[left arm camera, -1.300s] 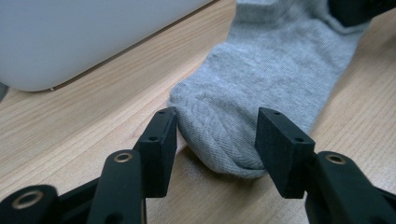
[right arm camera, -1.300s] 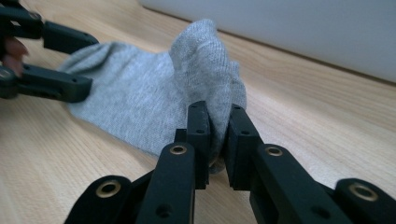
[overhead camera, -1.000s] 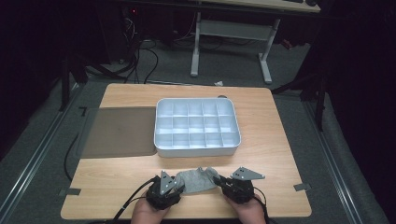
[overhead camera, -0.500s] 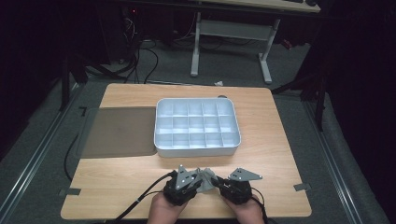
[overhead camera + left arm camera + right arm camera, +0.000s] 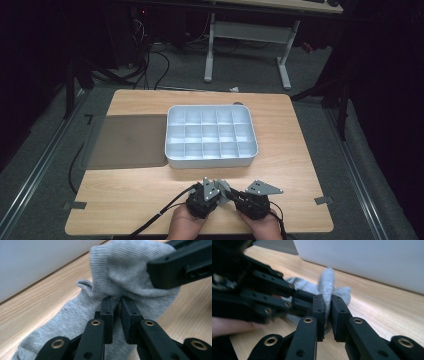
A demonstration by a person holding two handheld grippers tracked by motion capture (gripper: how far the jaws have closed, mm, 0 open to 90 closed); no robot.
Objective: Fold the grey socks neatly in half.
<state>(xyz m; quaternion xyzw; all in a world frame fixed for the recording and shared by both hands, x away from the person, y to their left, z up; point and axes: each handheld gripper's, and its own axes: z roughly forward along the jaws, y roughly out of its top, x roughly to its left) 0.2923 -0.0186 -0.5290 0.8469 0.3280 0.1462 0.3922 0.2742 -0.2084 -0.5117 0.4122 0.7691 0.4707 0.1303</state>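
Right now both grippers work a grey sock [image 5: 75,325] at the near edge of the wooden table [image 5: 290,170], just in front of the white compartment tray [image 5: 211,135]. The right gripper [image 5: 328,307] has its jaws drawn narrow on a fold of the knit, which stands up pinched between its pads. The left gripper [image 5: 115,305] has just been closing; its jaws now stand nearly together with sock fabric bunched at their tips, and they seem to have caught a thin pleat, though the angle makes it hard to be sure the pads truly press on it.

The step in hand looks like folding or bundling the sock, with one end lifted over the part that lies flat on the table. To do it well, the left jaws should finish their bite on a full thickness of cloth, not just a wisp at the very tips, since ribbed knit slips easily out of a shallow pinch. The two grips sit close together, so the grippers risk knocking fingers; keeping the right one steady as an anchor while the left one carries its end across would avoid that. The fold should be drawn low and level over the flat part, kept short of the tray wall, so the loose toe end does not drag or twist under the bundle.
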